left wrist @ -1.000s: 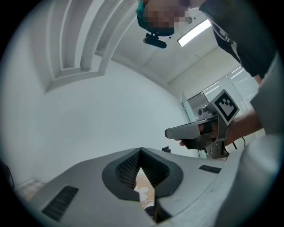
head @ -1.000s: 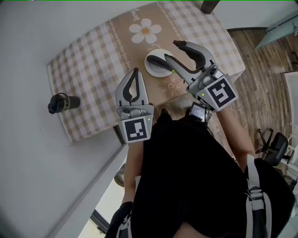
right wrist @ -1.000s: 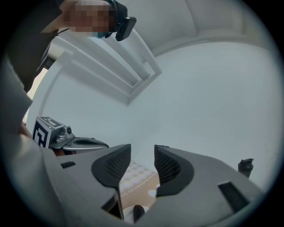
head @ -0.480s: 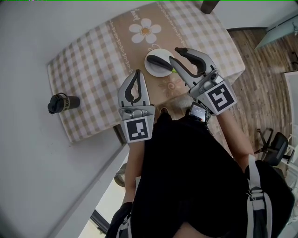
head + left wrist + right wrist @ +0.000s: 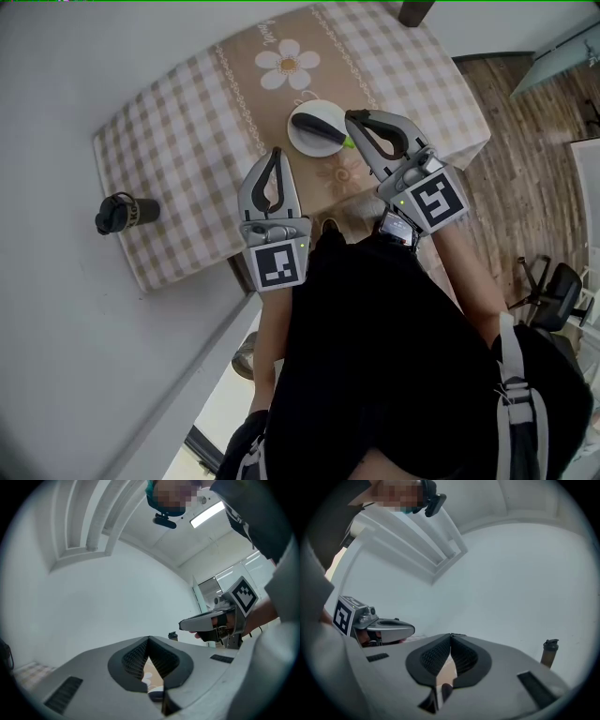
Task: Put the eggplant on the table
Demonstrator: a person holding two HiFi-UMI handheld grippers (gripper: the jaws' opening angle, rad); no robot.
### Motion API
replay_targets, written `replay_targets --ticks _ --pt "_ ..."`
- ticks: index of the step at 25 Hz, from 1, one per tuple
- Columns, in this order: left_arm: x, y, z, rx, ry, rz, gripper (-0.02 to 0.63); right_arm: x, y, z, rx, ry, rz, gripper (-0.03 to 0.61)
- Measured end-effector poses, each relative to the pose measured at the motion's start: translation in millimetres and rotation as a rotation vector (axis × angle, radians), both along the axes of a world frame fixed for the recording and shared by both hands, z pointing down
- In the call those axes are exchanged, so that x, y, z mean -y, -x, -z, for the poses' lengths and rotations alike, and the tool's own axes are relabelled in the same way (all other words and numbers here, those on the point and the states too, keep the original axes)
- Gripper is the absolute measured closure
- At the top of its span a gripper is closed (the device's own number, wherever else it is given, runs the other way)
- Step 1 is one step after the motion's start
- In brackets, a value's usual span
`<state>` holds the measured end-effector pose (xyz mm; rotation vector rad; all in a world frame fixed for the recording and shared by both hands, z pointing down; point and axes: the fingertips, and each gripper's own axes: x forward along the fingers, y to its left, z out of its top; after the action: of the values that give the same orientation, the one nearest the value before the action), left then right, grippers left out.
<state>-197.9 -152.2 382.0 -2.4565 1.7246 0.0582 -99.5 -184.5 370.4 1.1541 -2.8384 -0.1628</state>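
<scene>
A dark eggplant [image 5: 314,124] with a green stem [image 5: 347,142] lies on a white plate [image 5: 302,141] on the checked tablecloth [image 5: 187,141]. My right gripper [image 5: 350,115] hovers by the plate's right edge, above the stem end. Its jaws have just been closing and now meet with nothing between them, as the right gripper view [image 5: 451,634] also shows. My left gripper [image 5: 274,150] hangs shut and empty over the cloth, left of and nearer than the plate; its tips touch in the left gripper view [image 5: 149,639].
A dark bottle [image 5: 125,211] lies on the grey floor left of the table. A daisy print [image 5: 288,66] marks the cloth beyond the plate. Wooden floor [image 5: 534,169] and a black chair [image 5: 553,286] are to the right. The person's dark clothing fills the lower middle.
The right gripper's jaws went from wide open to shut, and it drew slightly closer to the plate. The left gripper stayed put.
</scene>
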Motion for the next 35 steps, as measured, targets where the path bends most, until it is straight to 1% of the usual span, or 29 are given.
replay_targets --ticks 18,23,29,35 --pt "-8.1 0.6 -10.1 -0.01 0.014 -0.005 0.614 -7.6 1.4 -25.6 -0.077 0.049 -0.004 0.572" --pt "-3.2 7.8 -9.7 -0.015 0.024 0.003 0.614 -2.6 6.6 -25.9 -0.078 0.065 -0.002 0.572" --pt "-5.8 5.8 -13.4 -0.013 0.022 0.001 0.614 -3.8 2.9 -30.5 -0.067 0.071 -0.009 0.572" --pt "-5.8 6.2 -13.0 -0.017 0.02 0.001 0.614 -2.4 2.6 -33.3 -0.08 0.075 -0.008 0.572"
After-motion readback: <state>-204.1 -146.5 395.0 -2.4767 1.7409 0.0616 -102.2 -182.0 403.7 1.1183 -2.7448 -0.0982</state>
